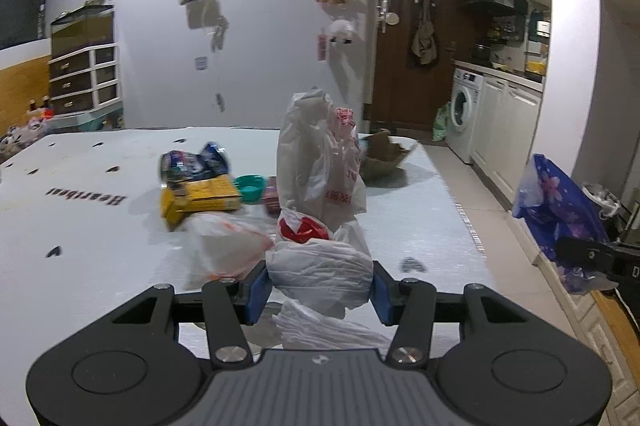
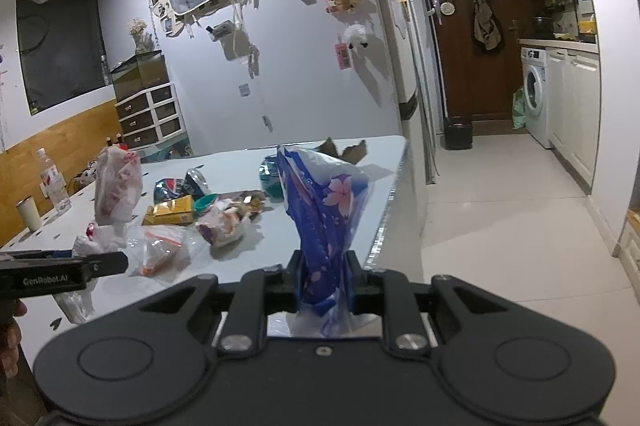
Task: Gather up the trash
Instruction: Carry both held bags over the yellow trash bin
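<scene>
Left claw [image 1: 318,292]: blue pads clamped on a crumpled white plastic bag with red print [image 1: 318,186], held upright above the near part of the bench [image 1: 80,226]. Bag stands tall; something red shows in its folds.

Right claw [image 2: 322,280]: closed on the gathered neck of a blue plastic bag with pink flowers [image 2: 324,210], mouth up, held over the bench's right edge. Whether anything is inside it cannot be told.

Not yet collected, clustered mid-bench:
- yellow carton [image 1: 200,202], lying flat
- crushed blue drink can [image 2: 176,188] just behind the carton
- small teal bowl [image 1: 250,188] beside the carton
- clear plastic bag with orange print [image 1: 224,246] toward the near edge
- crumpled wrapper bundle [image 2: 226,222] near the middle
- torn brown paper container [image 1: 382,156] at the far right corner

A plastic bottle [image 2: 52,182] and a paper cup [image 2: 28,212] stand at the left edge; trash or not, unclear.

Judgement: early to mid stage. Both claws hold bags, but most loose litter remains on the bench. The white bag looks likely to go into the blue one next.
</scene>
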A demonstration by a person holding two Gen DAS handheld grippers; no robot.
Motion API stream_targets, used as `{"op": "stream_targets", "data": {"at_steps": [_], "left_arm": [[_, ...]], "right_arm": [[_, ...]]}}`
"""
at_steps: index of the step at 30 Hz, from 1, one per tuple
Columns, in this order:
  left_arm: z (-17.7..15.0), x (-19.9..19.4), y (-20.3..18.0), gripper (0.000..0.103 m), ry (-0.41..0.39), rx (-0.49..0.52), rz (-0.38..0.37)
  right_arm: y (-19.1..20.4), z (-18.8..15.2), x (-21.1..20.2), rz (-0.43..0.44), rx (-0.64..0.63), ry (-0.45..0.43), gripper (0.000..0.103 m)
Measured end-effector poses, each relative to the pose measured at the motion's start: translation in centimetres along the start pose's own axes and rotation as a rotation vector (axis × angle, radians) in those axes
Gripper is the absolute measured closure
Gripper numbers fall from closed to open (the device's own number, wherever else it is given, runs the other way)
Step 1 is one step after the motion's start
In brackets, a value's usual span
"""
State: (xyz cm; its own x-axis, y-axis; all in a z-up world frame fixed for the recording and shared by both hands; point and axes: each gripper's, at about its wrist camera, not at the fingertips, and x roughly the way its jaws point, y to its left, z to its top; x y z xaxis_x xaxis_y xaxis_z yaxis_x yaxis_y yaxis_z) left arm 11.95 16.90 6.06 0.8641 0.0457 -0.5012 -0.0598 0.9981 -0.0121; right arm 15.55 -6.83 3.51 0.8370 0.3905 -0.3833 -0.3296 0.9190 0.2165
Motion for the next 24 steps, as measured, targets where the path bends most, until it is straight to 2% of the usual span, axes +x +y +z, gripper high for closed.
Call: {"op": "stream_targets", "data": {"at_steps": [16,24], "left_arm": [[0.2,1.5,-10.1,0.051,-0.016,0.059,-0.104],[-0.5,2.7,-15.3,0.051,0.01,0.095,-0.147]], "right_arm": [[-7.2,0.2,-3.8,-0.122,0.015,-0.031,0.083],[-11.0,-0.7,-4.7,-0.177,0.028,-0.017,0.083]]}}
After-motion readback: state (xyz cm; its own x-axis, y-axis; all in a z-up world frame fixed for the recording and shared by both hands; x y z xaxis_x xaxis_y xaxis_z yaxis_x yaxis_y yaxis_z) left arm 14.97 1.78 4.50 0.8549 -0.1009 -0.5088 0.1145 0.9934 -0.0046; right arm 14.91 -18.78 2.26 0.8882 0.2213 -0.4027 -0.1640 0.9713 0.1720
